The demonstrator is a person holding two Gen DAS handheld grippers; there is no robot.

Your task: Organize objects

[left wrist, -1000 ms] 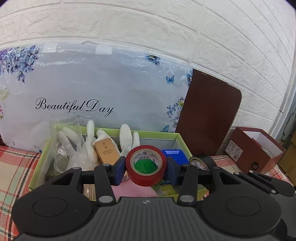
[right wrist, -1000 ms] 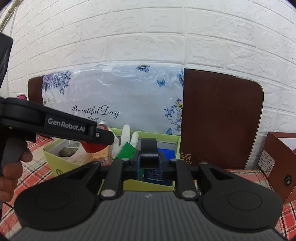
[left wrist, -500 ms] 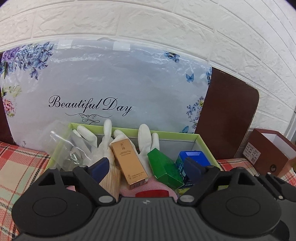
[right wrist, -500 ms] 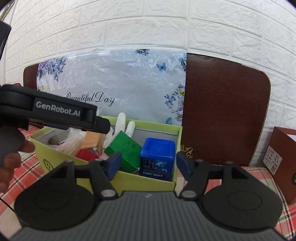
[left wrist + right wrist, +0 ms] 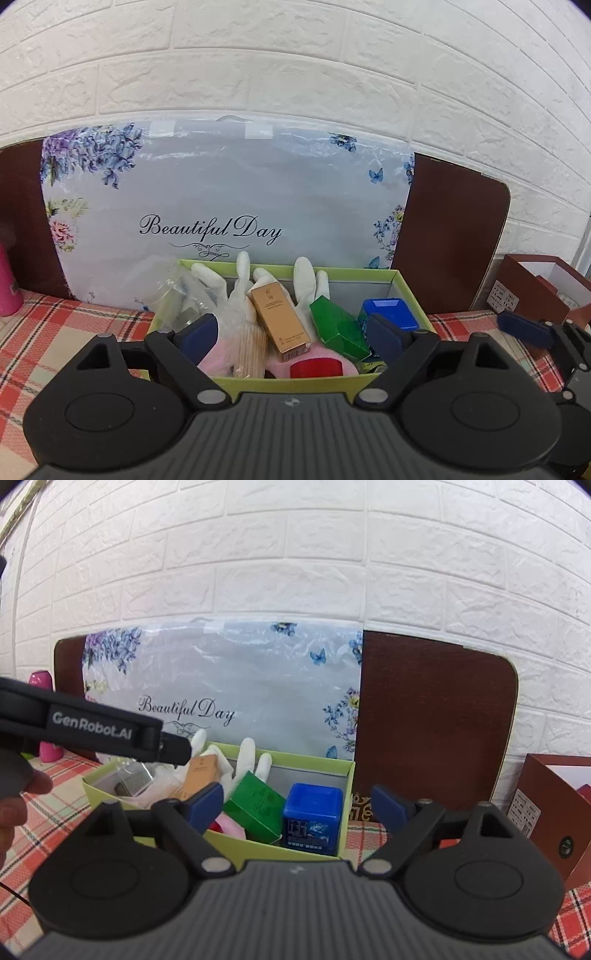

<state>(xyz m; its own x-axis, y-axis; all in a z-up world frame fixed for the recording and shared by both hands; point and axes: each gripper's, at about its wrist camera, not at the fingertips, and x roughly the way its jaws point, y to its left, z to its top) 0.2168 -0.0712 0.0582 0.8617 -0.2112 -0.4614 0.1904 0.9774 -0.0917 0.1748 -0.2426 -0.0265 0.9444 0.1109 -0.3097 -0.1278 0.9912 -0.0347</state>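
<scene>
both the left tool [image 5: 291,330] and the right tool [image 5: 297,803] were wide open and held nothing, because the round red tape roll [image 5: 316,369] lay inside the light green cardboard box [image 5: 410,295], put away.

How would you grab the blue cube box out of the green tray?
Grip the blue cube box by its flat left and right faces, coming down from above. It stands upright in the green tray's right corner, its top clear; the tray wall and green box crowd its sides.
</scene>
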